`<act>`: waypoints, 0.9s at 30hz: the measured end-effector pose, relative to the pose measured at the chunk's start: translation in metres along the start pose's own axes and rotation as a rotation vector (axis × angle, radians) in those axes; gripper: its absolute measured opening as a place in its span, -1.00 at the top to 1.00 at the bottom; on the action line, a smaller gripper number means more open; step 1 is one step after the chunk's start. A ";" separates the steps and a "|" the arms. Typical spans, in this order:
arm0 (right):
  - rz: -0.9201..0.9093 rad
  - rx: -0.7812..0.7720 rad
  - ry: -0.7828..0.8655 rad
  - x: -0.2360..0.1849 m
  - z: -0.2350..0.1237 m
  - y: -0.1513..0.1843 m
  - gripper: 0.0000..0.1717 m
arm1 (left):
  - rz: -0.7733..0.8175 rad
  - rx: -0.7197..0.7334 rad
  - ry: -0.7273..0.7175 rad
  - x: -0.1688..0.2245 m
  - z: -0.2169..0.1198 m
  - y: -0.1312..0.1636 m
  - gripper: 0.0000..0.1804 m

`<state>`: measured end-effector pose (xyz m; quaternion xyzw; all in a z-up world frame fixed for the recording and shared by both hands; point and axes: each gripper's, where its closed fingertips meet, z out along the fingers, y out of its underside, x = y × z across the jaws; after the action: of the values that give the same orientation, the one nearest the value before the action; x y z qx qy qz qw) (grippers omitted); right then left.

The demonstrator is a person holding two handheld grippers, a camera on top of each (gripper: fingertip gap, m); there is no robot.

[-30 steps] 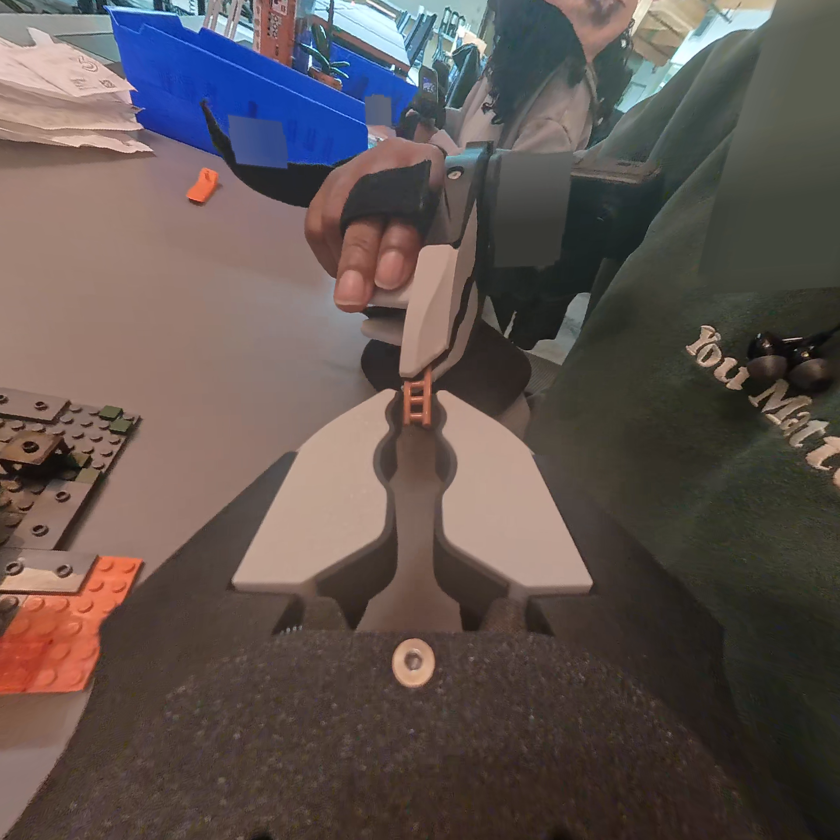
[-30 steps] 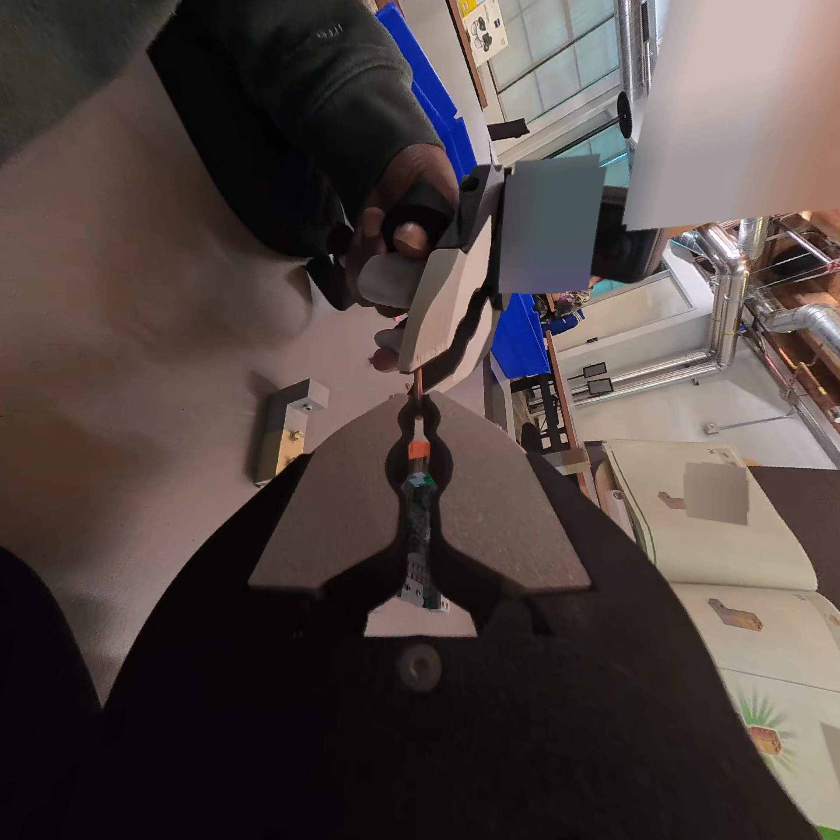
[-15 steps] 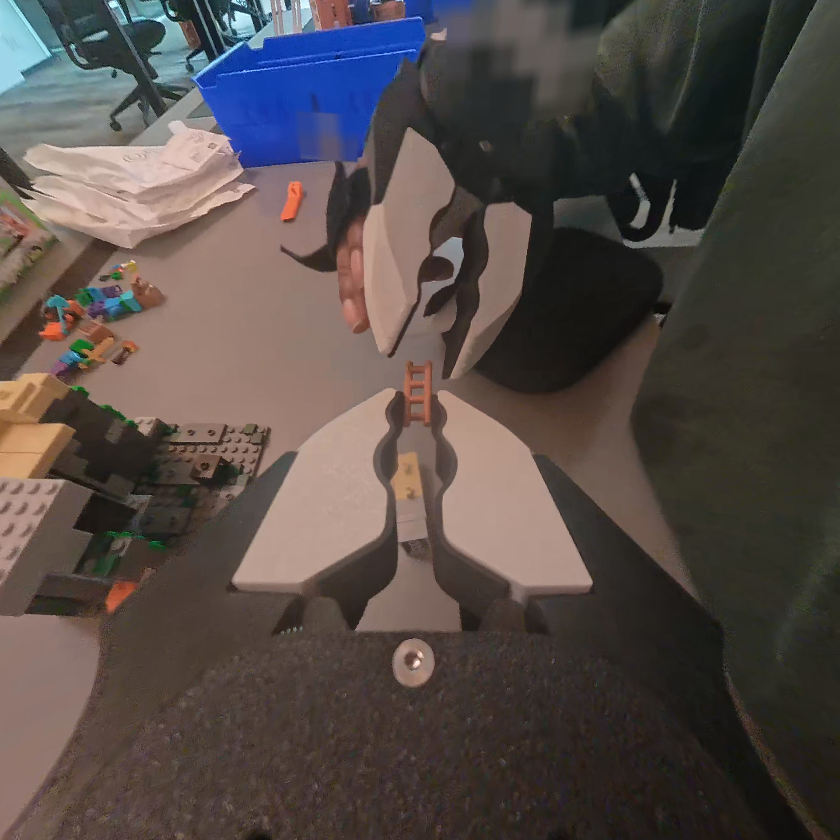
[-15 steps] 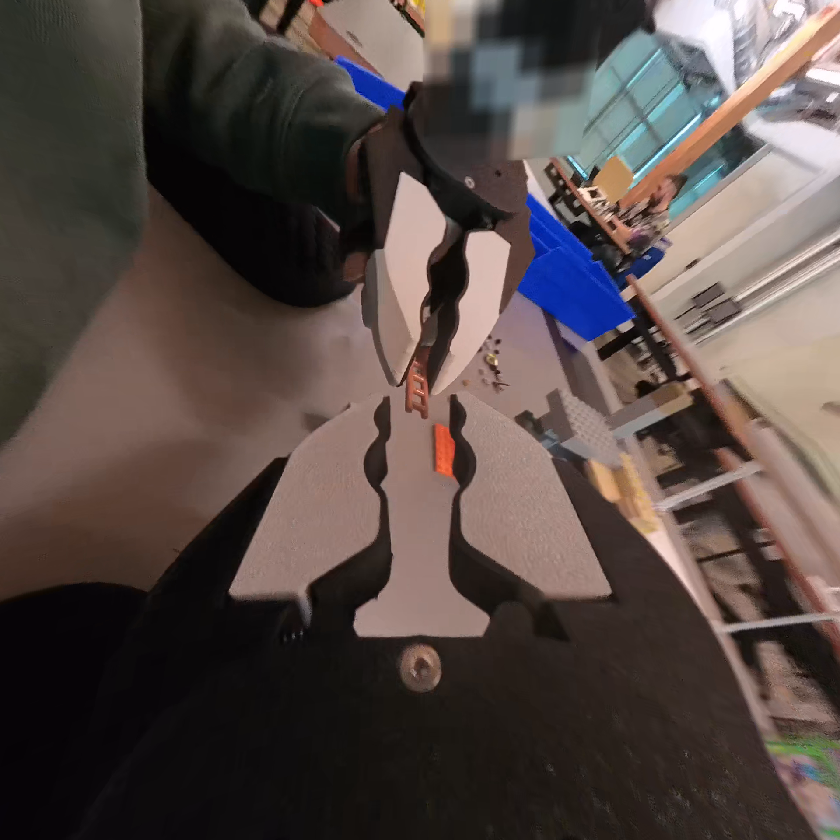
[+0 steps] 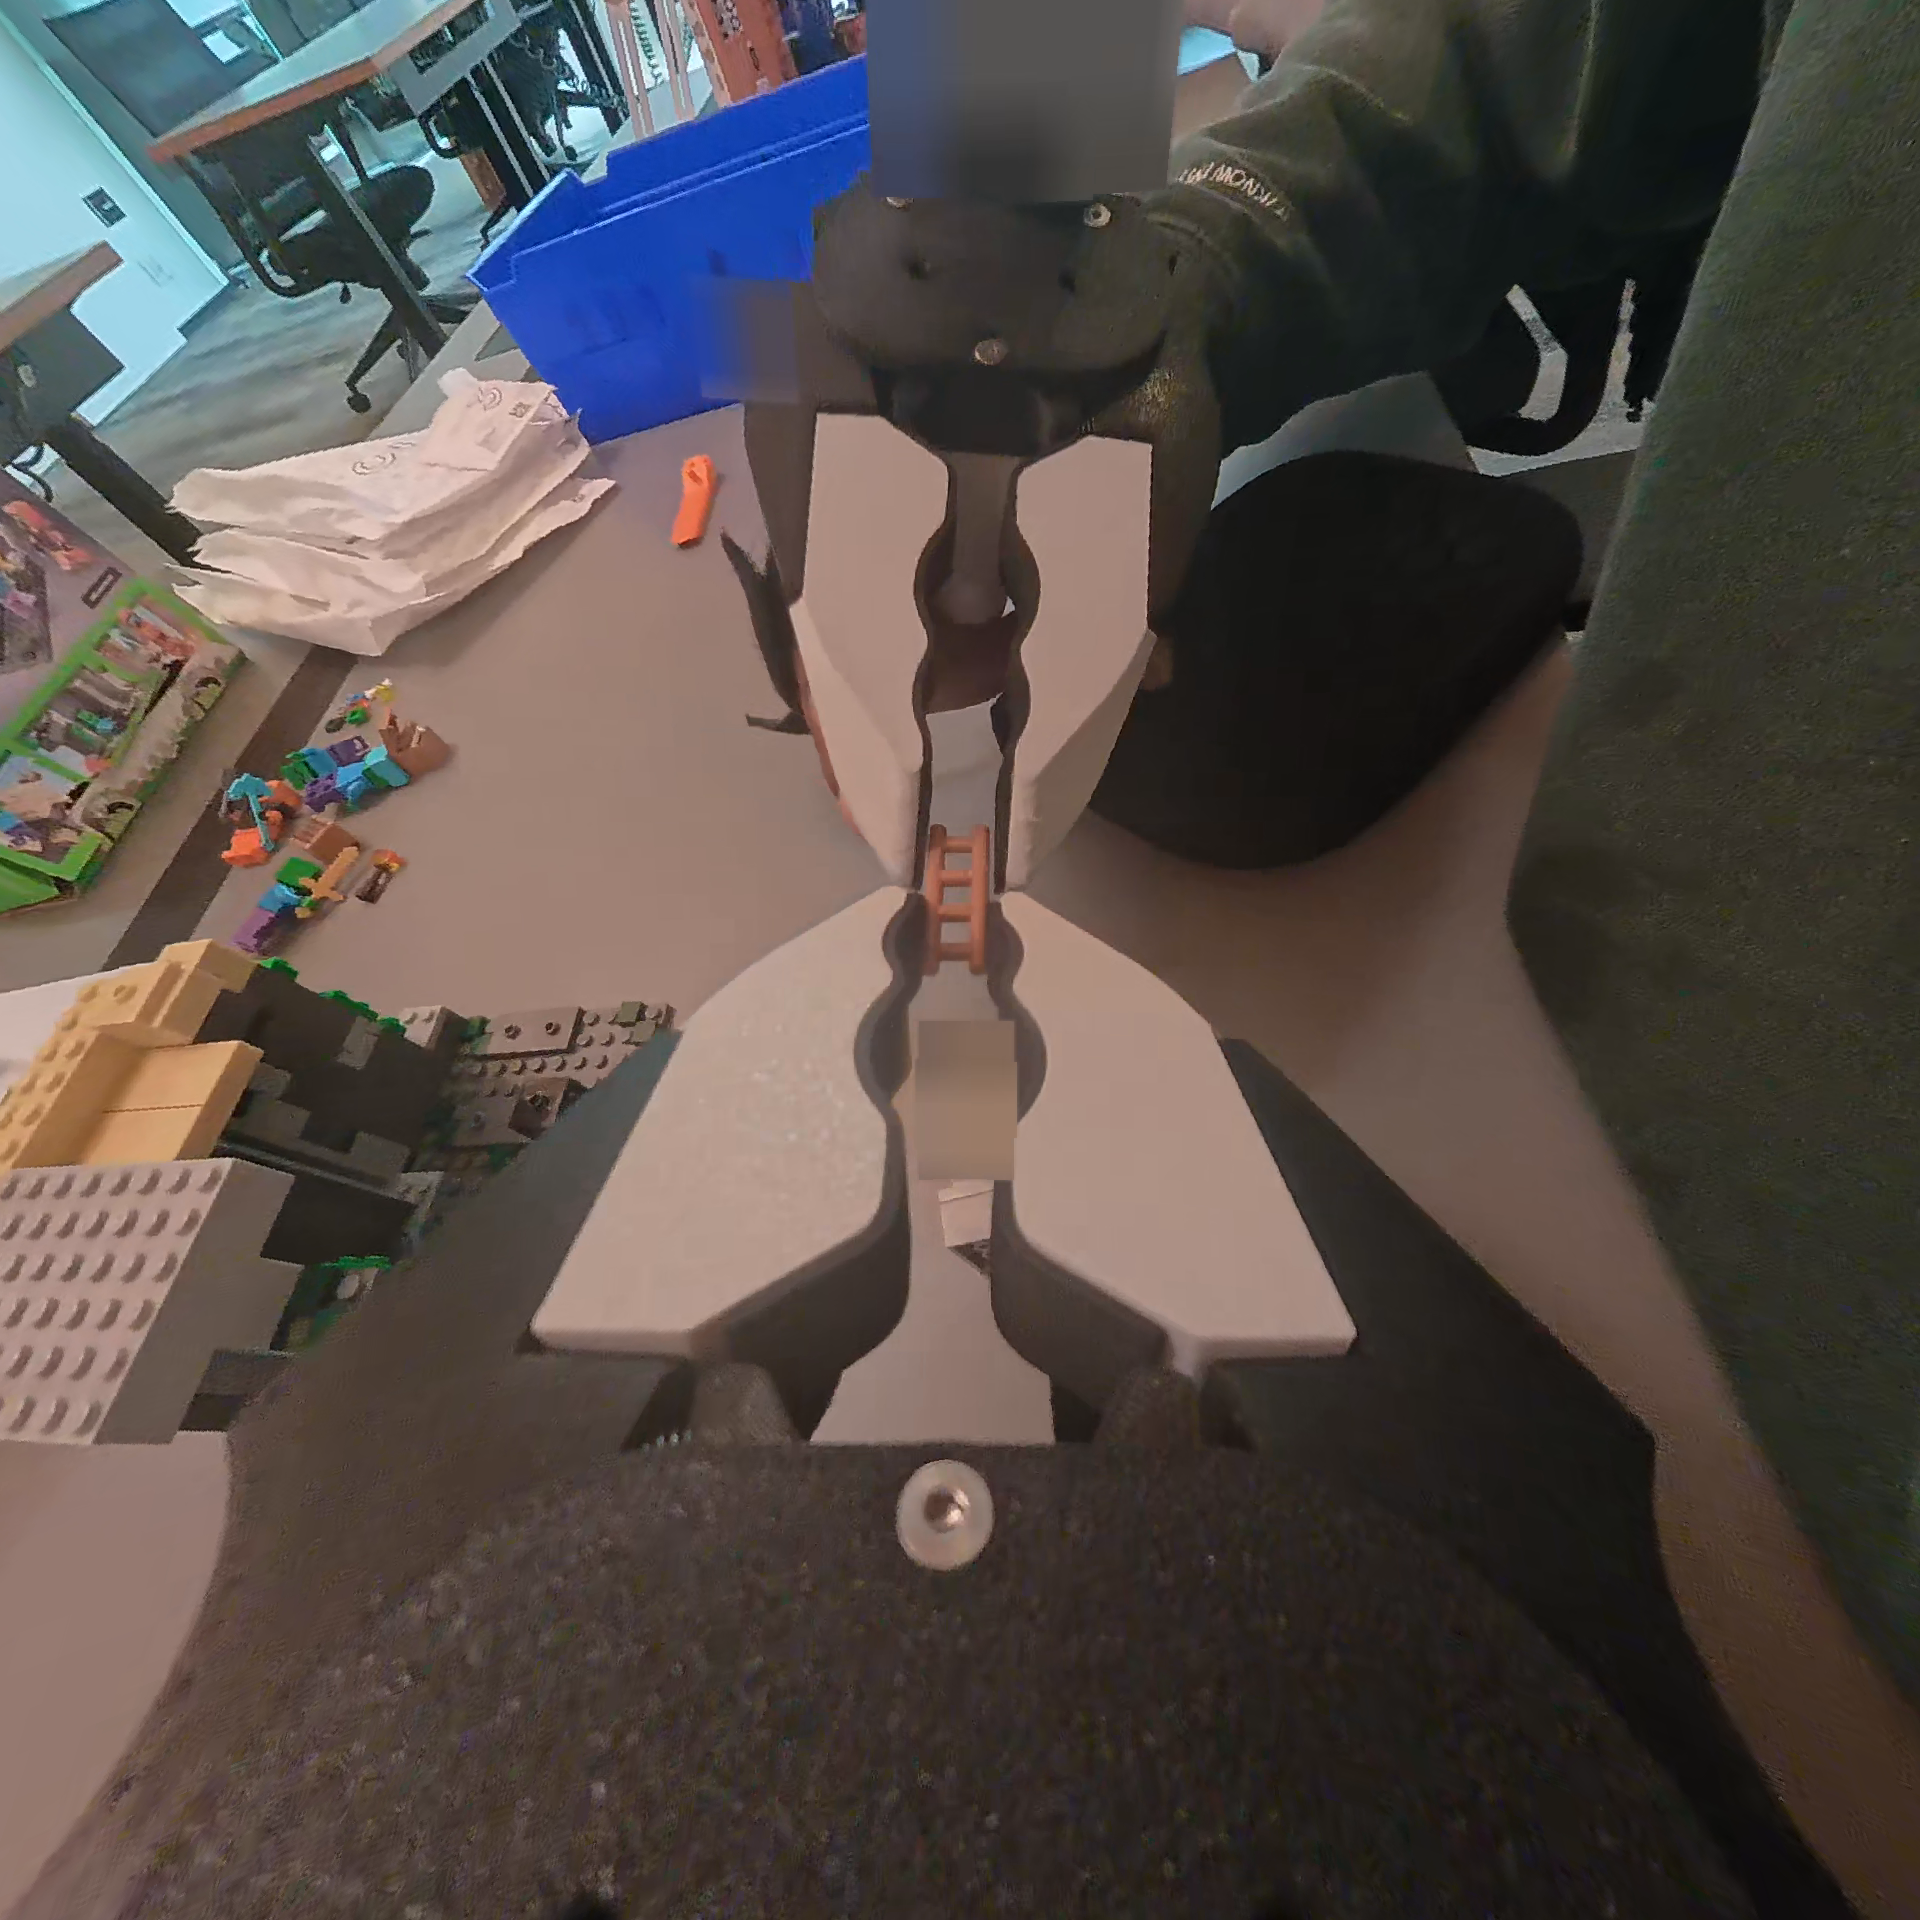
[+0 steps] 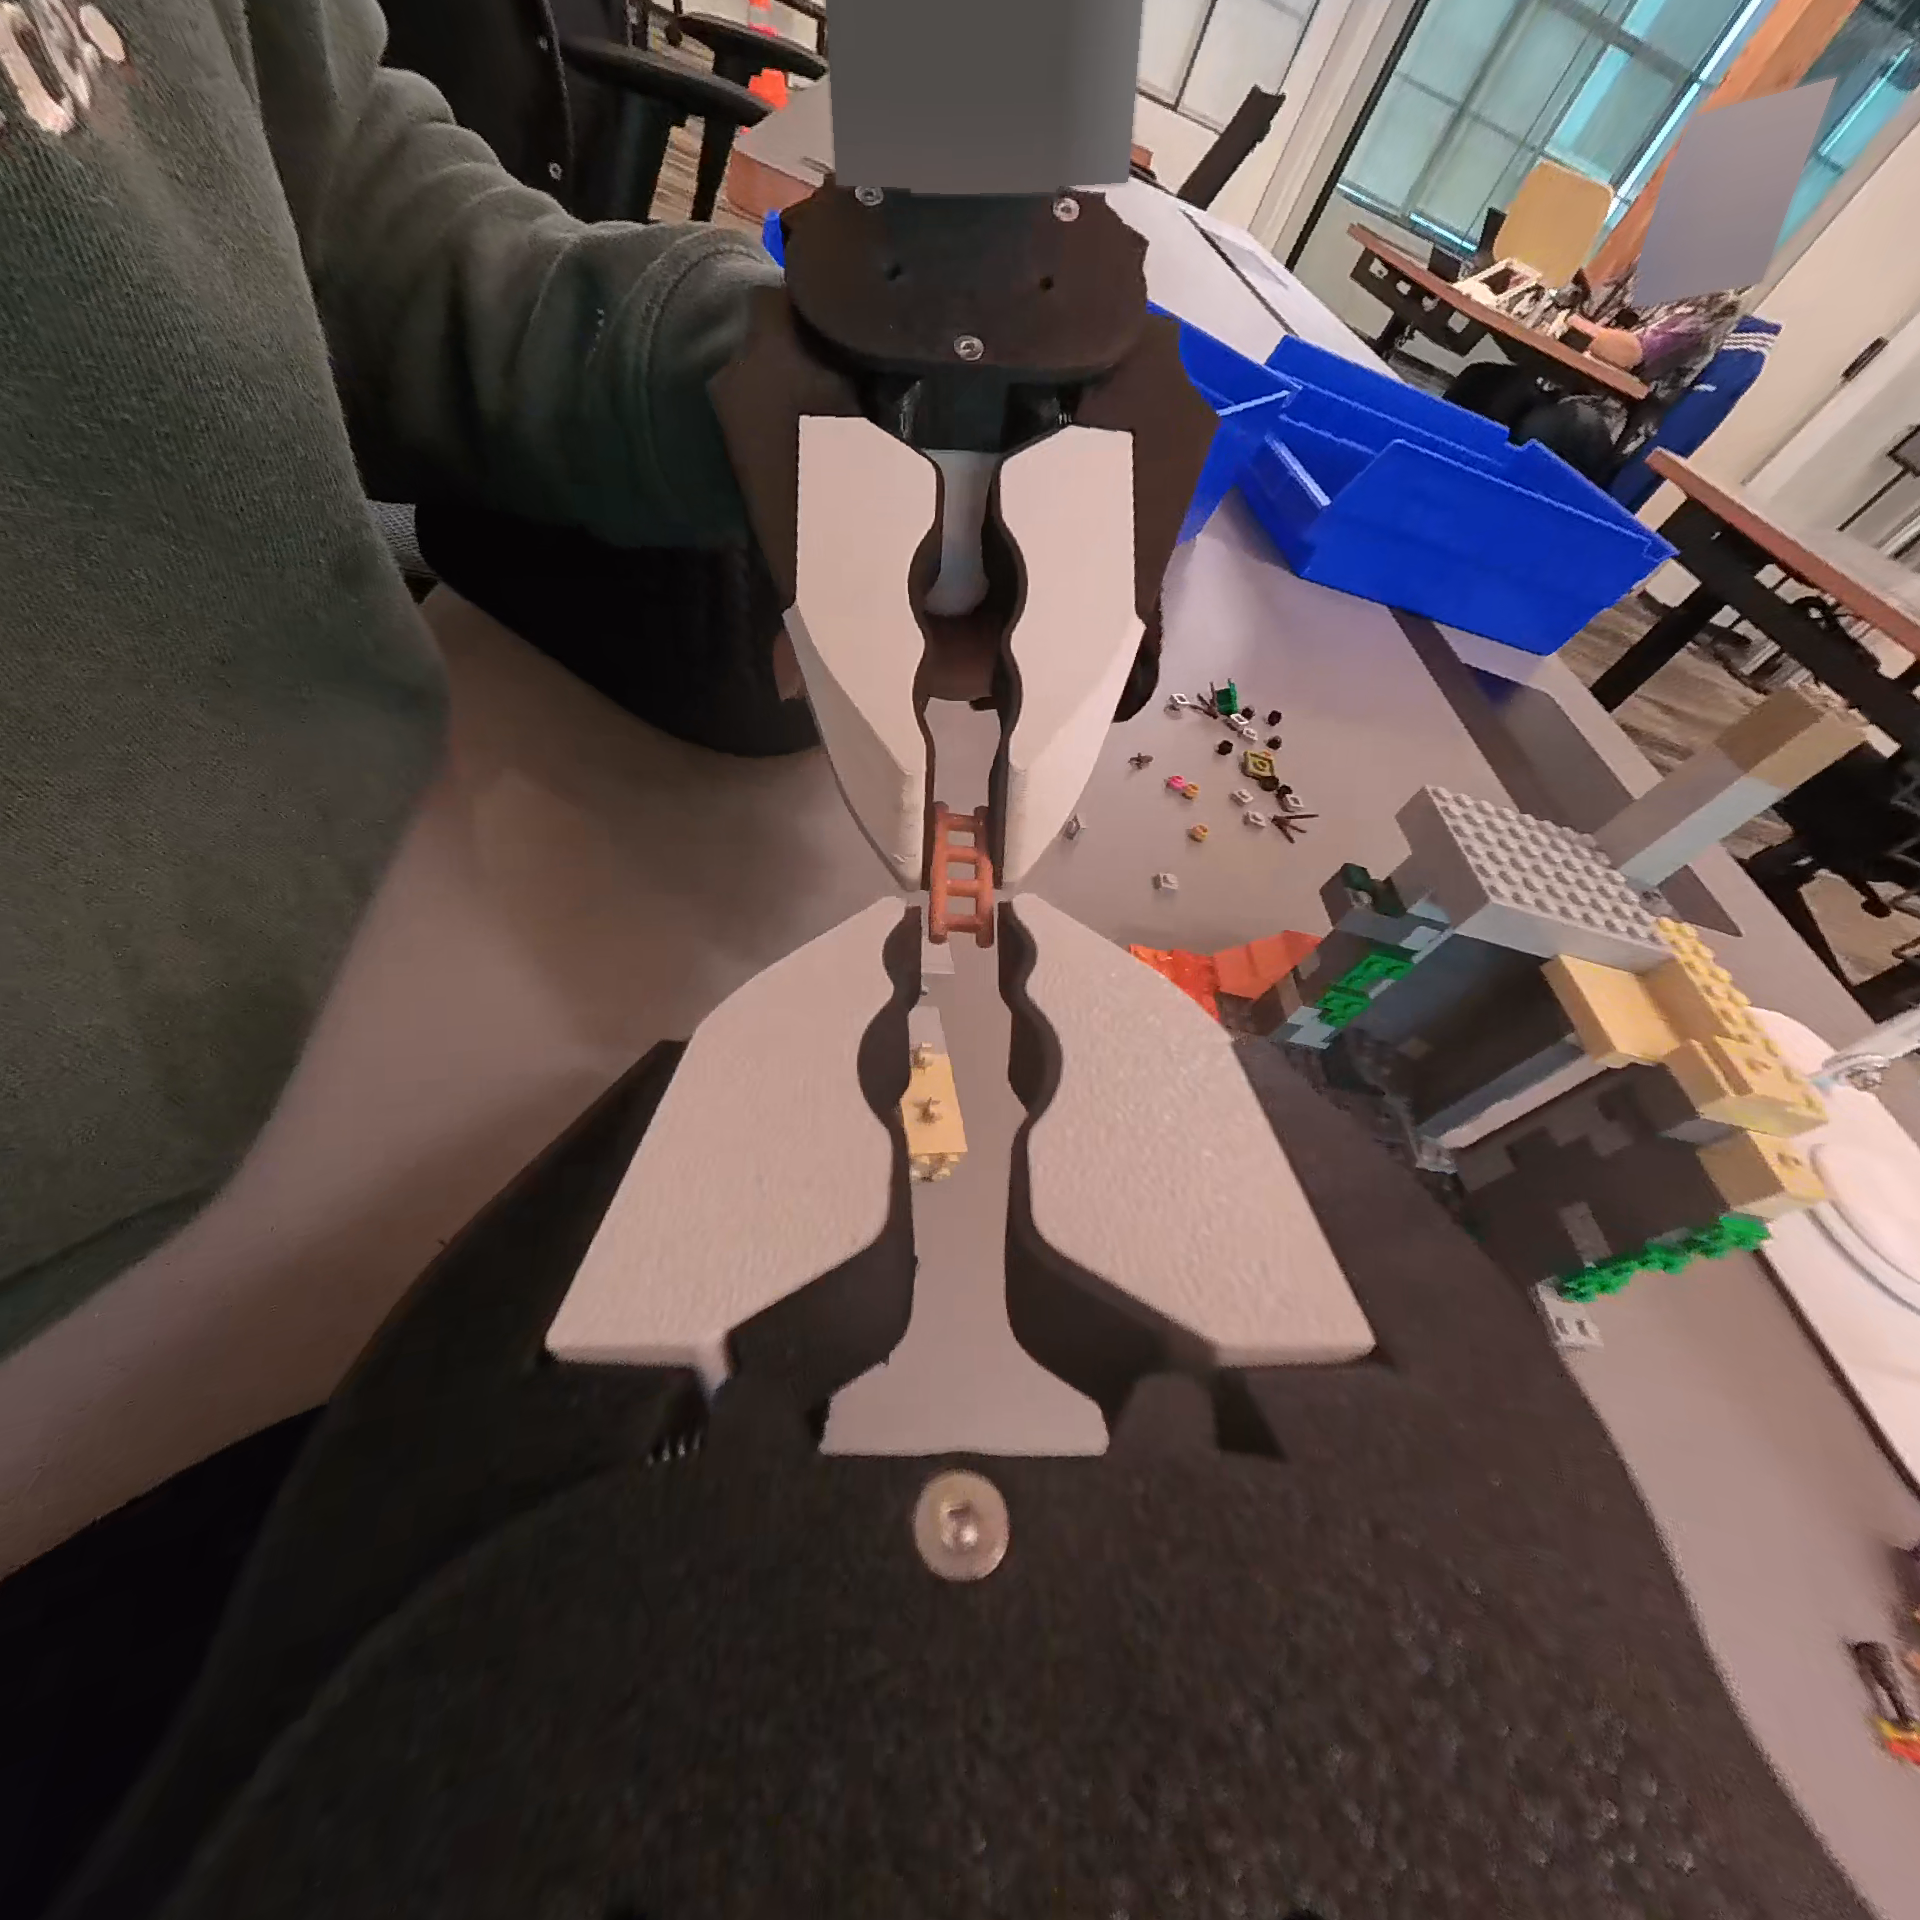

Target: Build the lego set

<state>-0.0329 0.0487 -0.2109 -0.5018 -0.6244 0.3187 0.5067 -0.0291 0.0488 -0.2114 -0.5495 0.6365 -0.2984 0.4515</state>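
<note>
A small brown ladder piece (image 5: 956, 899) is pinched by its lower end in my left gripper (image 5: 954, 912), above the grey table (image 5: 582, 727). My right gripper (image 5: 956, 878) faces it tip to tip, and its fingers stand on both sides of the ladder's other end. In the right wrist view the ladder (image 6: 958, 873) reaches down between my right gripper's (image 6: 951, 916) fingertips. A thin gap shows beside the rail, so these pads do not press on it. The left gripper (image 6: 954, 878) grips it from the far side.
A brick building (image 5: 156, 1122) stands on the table to the left; it shows on the right in the right wrist view (image 6: 1558, 987). Loose small pieces (image 5: 312, 821), white paper bags (image 5: 384, 520) and a blue bin (image 5: 665, 291) lie beyond. A person's green sleeve (image 5: 1714, 727) is alongside. The grippers are tip to tip, or close to it. Left tips and right tips are each some 20 centimeters from the brick building (image 5: 156, 1122). Look for it in the right wrist view (image 6: 1617, 997) too.
My right gripper opened from shut, turned to face the left gripper head-on, and narrowed around the ladder's free end. My left gripper kept its hold on the ladder throughout.
</note>
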 end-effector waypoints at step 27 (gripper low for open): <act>0.050 -0.164 -0.121 -0.004 0.010 0.049 0.87 | -0.180 -0.159 0.080 0.004 0.010 0.042 0.80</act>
<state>-0.0279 0.0607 -0.2594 -0.5371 -0.6651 0.3087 0.4170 -0.0381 0.0553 -0.2530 -0.6261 0.6239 -0.3078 0.3521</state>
